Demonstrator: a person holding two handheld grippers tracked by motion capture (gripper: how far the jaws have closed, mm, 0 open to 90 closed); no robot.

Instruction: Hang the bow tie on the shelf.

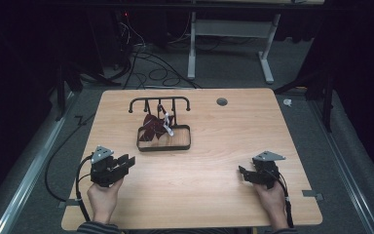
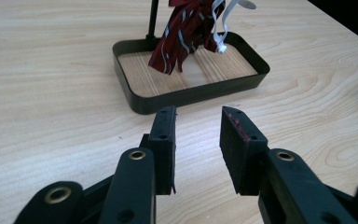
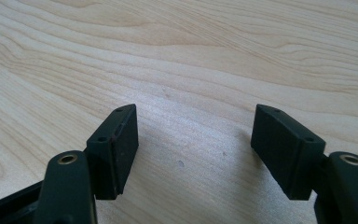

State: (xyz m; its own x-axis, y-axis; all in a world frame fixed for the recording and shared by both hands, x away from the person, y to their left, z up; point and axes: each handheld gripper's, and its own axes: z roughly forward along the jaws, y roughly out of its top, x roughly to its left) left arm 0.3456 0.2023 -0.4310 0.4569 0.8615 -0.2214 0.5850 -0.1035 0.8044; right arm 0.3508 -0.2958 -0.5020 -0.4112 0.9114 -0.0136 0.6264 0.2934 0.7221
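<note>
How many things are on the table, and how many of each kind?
Black stand with tray: 1
Dark red striped cloth hanging on it: 1
White ribbon: 1
Grippers: 2, the left gripper and the right gripper
Total: 5

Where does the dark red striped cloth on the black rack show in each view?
High view: dark red striped cloth hangs upper centre-left, above the black metal tray.
Left gripper view: top centre, beyond the left claw.
Right gripper view: not in it.
Shared landmark: light wooden table.
</note>
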